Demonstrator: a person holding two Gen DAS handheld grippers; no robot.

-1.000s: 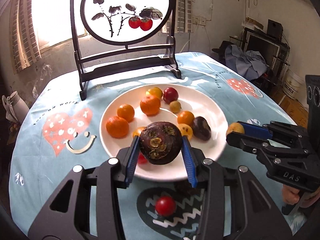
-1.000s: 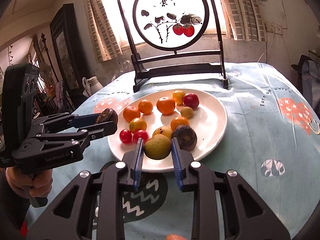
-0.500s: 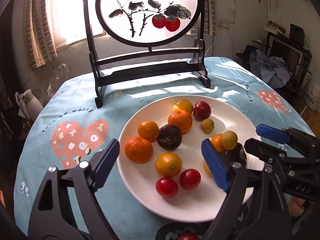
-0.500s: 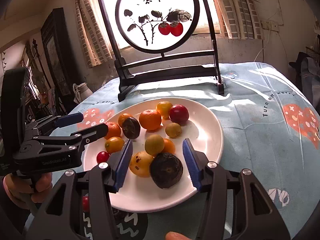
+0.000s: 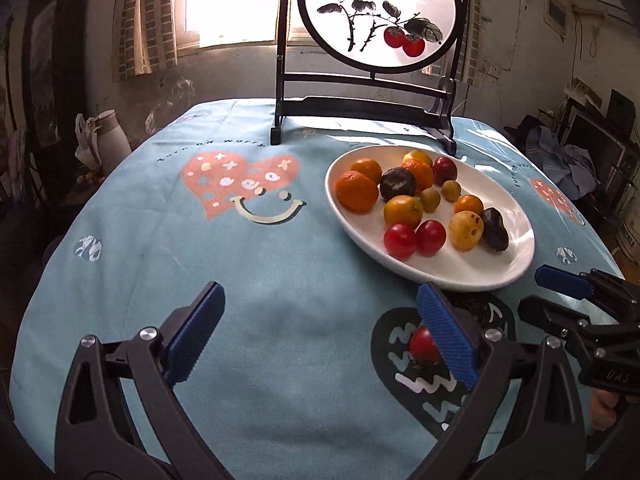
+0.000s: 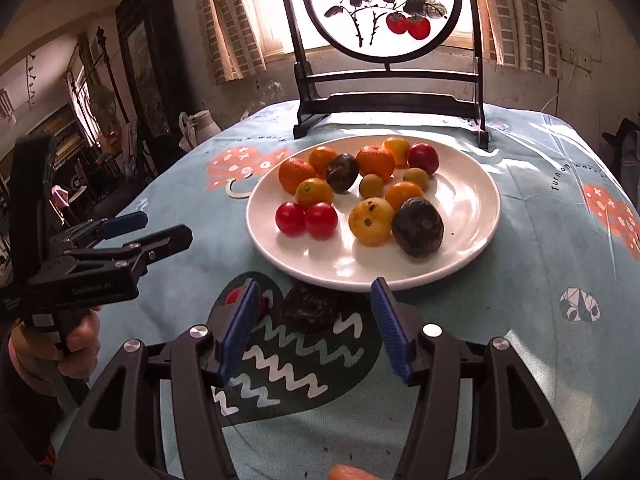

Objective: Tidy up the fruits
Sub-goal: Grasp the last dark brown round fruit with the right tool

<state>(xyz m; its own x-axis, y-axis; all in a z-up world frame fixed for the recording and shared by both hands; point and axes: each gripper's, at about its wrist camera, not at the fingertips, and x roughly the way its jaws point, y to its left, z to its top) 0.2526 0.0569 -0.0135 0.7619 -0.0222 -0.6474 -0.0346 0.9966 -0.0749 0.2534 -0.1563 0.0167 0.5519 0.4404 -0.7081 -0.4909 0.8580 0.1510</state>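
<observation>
A white plate [image 5: 516, 268] [image 6: 476, 216] holds several fruits: oranges, red tomatoes, small yellow fruits and dark passion fruits. A red tomato [image 5: 424, 345] [image 6: 234, 296] lies on the tablecloth in front of the plate, partly hidden by a finger in both views. A dark wrinkled fruit [image 6: 310, 308] lies on the cloth beside it, at the plate's near rim. My left gripper [image 5: 320, 336] is open and empty, left of the tomato; it also shows in the right wrist view [image 6: 148, 230]. My right gripper [image 6: 316, 328] is open and empty, its jaws either side of the dark fruit.
A dark wooden stand with a round painted screen [image 5: 380, 12] [image 6: 382, 4] stands at the back of the table. A white jug [image 5: 102, 136] sits beyond the table's left edge. An orange object [image 6: 348, 473] shows at the bottom edge. Clutter fills the room's right side.
Both grippers let go of their fruits over the plate, opened, and pulled back toward the table's front. The left gripper swung left; the right one now straddles the dark fruit on the cloth.
</observation>
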